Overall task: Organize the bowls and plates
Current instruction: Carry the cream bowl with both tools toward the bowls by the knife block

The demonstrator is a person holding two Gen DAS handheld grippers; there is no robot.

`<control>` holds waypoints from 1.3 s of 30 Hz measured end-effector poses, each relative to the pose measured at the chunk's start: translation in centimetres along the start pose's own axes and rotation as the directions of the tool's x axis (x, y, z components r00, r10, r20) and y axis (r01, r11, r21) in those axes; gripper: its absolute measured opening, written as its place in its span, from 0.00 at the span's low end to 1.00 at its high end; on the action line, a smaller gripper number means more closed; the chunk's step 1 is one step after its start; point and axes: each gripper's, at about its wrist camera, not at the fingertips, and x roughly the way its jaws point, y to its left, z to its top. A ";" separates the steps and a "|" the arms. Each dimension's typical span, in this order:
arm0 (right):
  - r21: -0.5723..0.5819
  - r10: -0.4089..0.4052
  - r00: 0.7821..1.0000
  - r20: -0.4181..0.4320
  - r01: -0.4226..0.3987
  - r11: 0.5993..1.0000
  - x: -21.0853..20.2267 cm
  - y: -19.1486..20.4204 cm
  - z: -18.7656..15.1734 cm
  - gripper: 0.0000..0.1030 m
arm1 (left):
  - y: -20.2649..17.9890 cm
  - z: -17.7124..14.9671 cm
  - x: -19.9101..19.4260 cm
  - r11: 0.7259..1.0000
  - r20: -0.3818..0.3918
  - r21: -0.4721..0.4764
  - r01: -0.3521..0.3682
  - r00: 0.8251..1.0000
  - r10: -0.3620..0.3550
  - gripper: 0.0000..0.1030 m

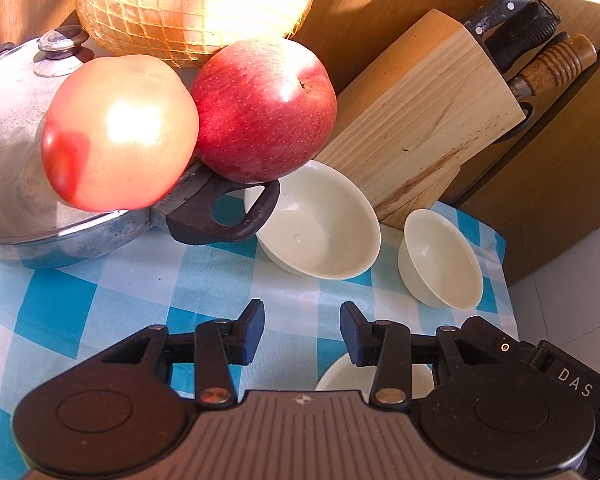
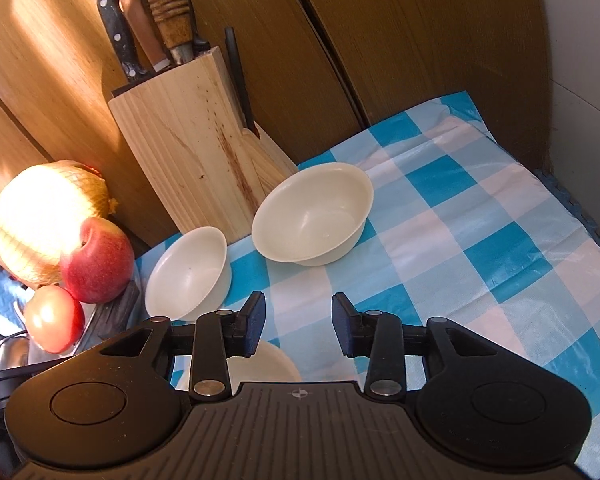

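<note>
A home kitchen, shown by a wooden knife block (image 2: 192, 140) against wood cabinet doors (image 2: 400, 40), a lidded metal pot (image 1: 16, 152), an apple (image 1: 264, 112), a tomato (image 1: 116, 132), and white bowls (image 2: 312, 216) on a blue-checked tabletop (image 2: 480, 248).

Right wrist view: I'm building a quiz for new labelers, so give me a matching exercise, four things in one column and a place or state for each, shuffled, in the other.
Things:
1. knife block
2. red apple
3. larger white bowl
4. right gripper

Places or states:
A. open, holding nothing
B. upright and empty on the checked cloth, right of the smaller bowl
C. stands against the wooden wall, handles sticking out of its top
D. at the left, between the netted melon and the tomato

Pairs: 1-C, 2-D, 3-B, 4-A
</note>
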 end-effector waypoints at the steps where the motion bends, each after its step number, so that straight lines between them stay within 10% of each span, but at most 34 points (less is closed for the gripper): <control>1: -0.001 0.006 1.000 0.003 -0.006 1.000 0.3 0.3 0.1 0.46 | -0.1 0.0 0.3 1.000 -0.002 -0.011 0.003 1.000 -0.003 0.34; 31: 0.086 0.133 0.983 -0.124 -0.123 0.989 12.4 4.8 2.1 0.46 | 2.3 2.1 5.3 0.990 0.034 -0.118 -0.074 0.996 0.079 0.35; 39: 0.055 0.107 0.983 -0.152 -0.100 0.994 13.1 5.0 2.0 0.13 | 1.0 2.0 5.5 0.997 0.018 -0.038 -0.063 0.998 0.063 0.34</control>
